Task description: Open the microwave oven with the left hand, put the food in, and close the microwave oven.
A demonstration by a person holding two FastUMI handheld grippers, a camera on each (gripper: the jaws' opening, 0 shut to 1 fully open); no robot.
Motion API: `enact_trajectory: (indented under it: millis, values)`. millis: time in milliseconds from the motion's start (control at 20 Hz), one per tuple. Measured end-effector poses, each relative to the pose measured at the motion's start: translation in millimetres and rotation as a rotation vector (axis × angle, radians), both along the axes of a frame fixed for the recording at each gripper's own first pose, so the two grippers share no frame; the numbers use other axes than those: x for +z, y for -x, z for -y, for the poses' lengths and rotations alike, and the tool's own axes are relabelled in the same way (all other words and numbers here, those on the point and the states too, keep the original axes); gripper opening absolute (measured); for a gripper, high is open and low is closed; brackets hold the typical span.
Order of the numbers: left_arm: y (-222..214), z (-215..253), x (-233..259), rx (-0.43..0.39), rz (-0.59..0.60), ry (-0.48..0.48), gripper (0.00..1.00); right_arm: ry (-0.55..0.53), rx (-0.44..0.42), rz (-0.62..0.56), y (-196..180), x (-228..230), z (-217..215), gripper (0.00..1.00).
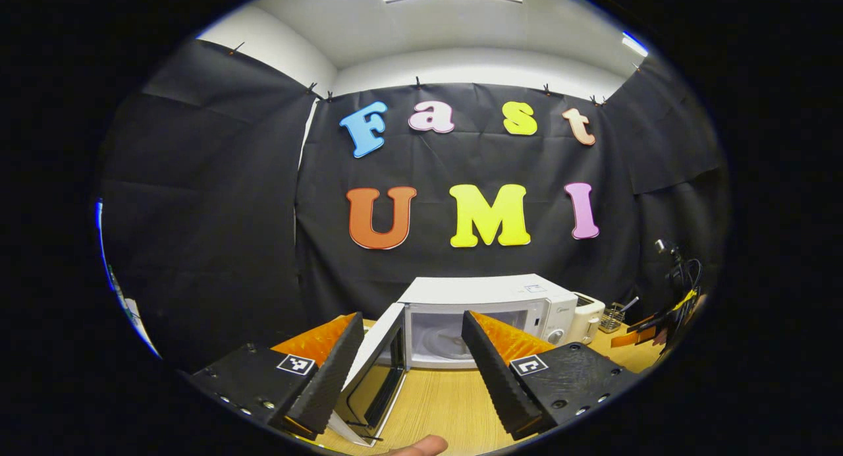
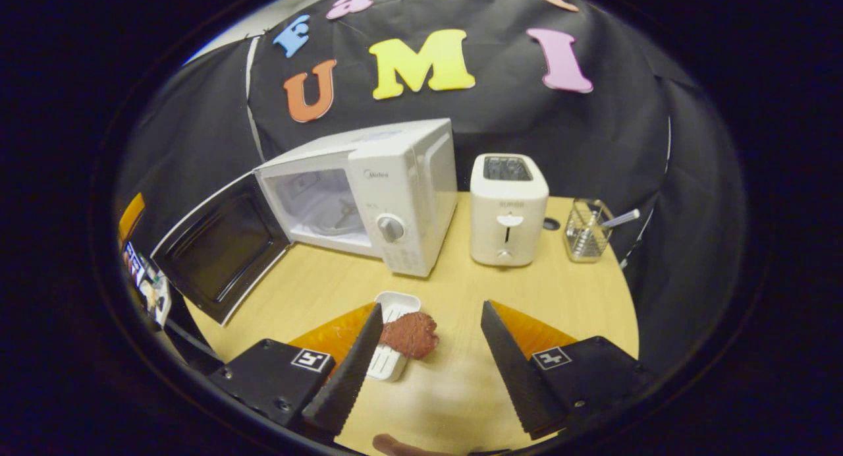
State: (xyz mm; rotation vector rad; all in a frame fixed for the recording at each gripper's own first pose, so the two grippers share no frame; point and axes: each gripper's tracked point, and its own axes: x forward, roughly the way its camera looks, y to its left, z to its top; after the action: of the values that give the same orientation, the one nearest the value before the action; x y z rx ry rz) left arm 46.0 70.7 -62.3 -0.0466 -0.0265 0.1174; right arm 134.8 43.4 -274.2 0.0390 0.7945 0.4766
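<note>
While door (image 2: pixel 220 248) gapes, fingers (image 2: pixel 342 370) spread.

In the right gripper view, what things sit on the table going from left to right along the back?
Open microwave door → microwave oven → toaster → wire basket with a utensil sticking out.
</note>
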Motion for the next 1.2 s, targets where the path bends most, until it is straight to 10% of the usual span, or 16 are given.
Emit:
enact_trajectory:
  millis: [400,550,650,1200]
  values:
    - [-15.2,-0.4,-11.5,0.028,-0.029,-0.005,0.92,-0.294,0.020,-0.337,1.2,-51.2,-26.9,0.83]
    - [-13.0,2.9,-13.8,0.028,-0.036,-0.023,0.92,-0.394,0.000,-0.449,12.0,-52.3,-29.8,0.30]
    - [-9.8,2.3,-12.1,0.024,-0.030,-0.027,0.92,-0.373,0.030,-0.401,15.4,-47.8,-31.0,0.10]
    - [18.1,-24.4,-9.0,0.005,0.016,-0.018,0.92,-0.085,0.075,0.102,48.6,52.9,-62.0,0.10]
